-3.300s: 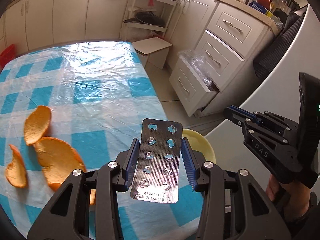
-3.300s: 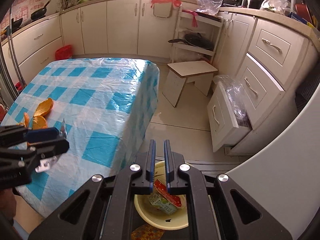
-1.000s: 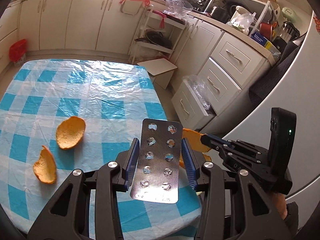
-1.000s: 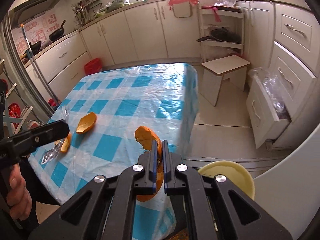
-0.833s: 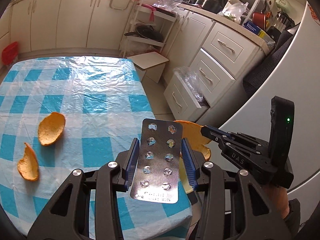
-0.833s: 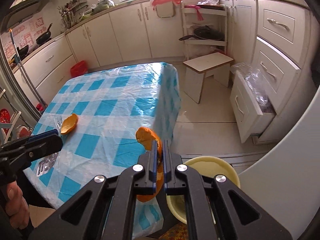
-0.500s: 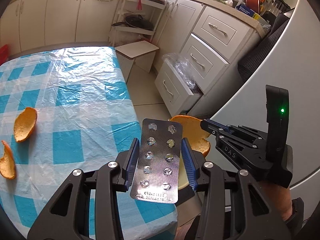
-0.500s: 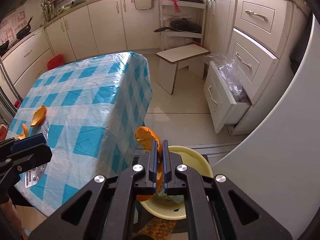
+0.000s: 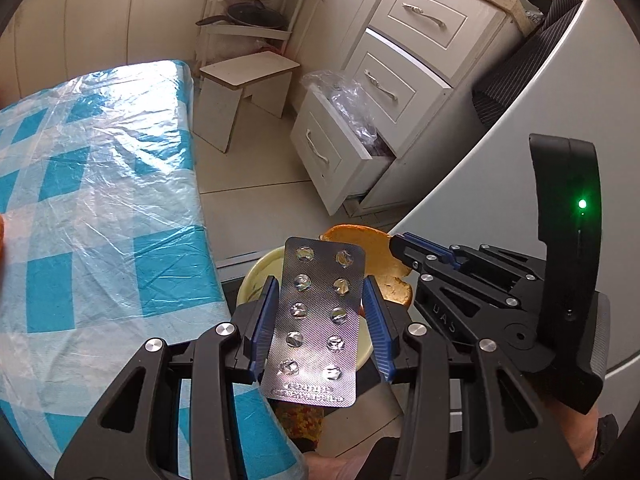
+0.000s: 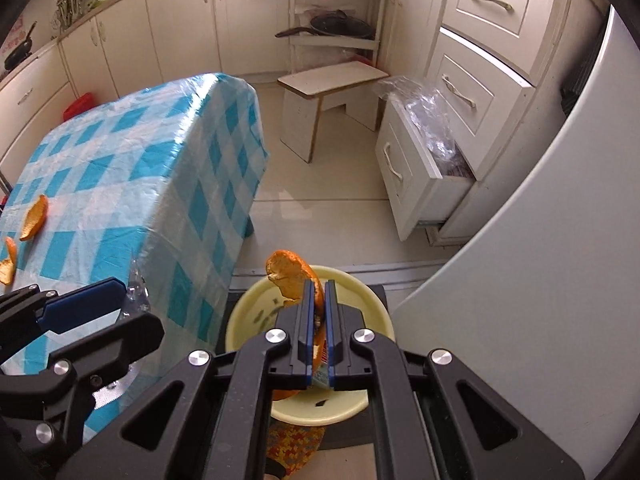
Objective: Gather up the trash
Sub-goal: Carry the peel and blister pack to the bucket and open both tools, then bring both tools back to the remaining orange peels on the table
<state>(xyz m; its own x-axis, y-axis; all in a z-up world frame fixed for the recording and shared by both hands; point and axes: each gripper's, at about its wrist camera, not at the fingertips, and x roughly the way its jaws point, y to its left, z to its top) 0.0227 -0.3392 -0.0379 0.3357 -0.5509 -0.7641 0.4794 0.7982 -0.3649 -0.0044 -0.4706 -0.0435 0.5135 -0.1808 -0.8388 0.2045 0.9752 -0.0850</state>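
Both grippers are swinging off the table now and coming in over the yellow bowl [image 10: 362,300] on the floor, where a second ago they were still above the checked cloth. Left gripper [image 9: 320,312] is clamping a silver blister pack [image 9: 318,320] by its long edges, blue pads squeezing either side, the pack standing upright over the bowl's left rim. Right gripper [image 10: 318,320] is clenched tight on a curl of orange peel [image 10: 292,272], jaws almost together, the peel sticking up past the fingertips and hanging right above the bowl. In the left view that peel [image 9: 380,260] is showing just right of the pack, the two grippers close side by side. Out to the left, the table [image 10: 120,160] is carrying two more peels [image 10: 34,216] near its near-left edge. Farther off, a small white stool [image 10: 332,80] is standing on the floor, and to the right a drawer [image 10: 416,168] is hanging open with clear plastic inside.
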